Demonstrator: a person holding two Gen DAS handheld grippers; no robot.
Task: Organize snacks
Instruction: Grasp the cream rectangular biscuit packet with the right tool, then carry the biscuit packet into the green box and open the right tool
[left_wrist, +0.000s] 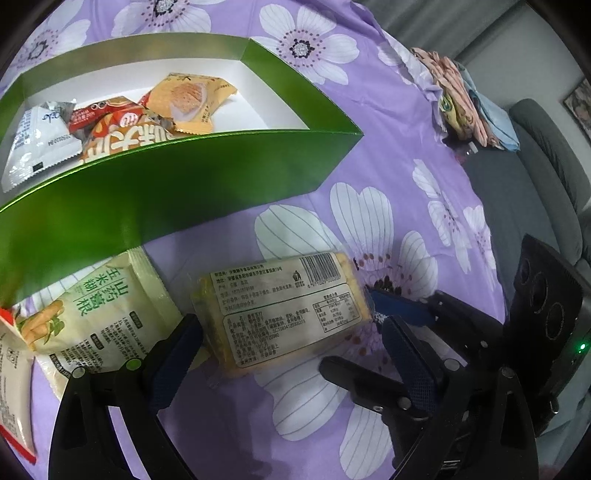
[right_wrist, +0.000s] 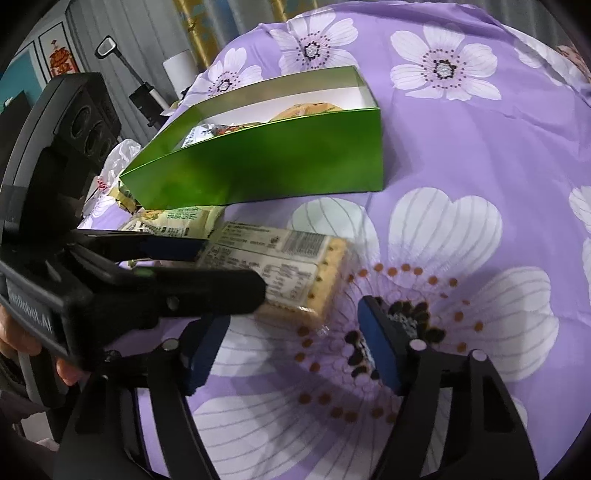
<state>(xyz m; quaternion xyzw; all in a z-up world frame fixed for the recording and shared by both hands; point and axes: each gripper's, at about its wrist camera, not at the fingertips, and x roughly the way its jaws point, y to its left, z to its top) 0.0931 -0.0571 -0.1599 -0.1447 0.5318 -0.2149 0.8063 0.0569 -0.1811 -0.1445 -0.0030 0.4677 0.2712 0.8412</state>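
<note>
1. Left wrist view is showing the left gripper (left_wrist: 291, 354) with its jaws wide, straddling the near end of the cracker pack (left_wrist: 284, 306); the left pad is just beside the pack's edge and the right pad is standing apart from it, so nothing is gripped.
2. Right wrist view is showing the right gripper (right_wrist: 295, 347) about half open, its jaws not pressing on anything; the pack's near corner (right_wrist: 295, 273) is lying just ahead of them, outside the gap.
3. The pack is lying label-up on the purple flowered cloth (left_wrist: 388, 155), just in front of the green box (left_wrist: 155, 199), with a corn-paste pouch (left_wrist: 99, 314) beside it toward the box's left end.
4. The box is already holding several snacks (left_wrist: 110, 125), so the step in hand is probably lifting this pack in.
5. Doing it well likely means one gripper taking it: both are crowding the same pack, and the left gripper's arm is crossing the right camera's sight.
6. Gripping across the short width near the middle should be keeping the pack level; the crackers look brittle, so a light squeeze is advisable.
7. Lifting must be clearing the box's tall front wall before moving over the free white floor at its right end.
</note>
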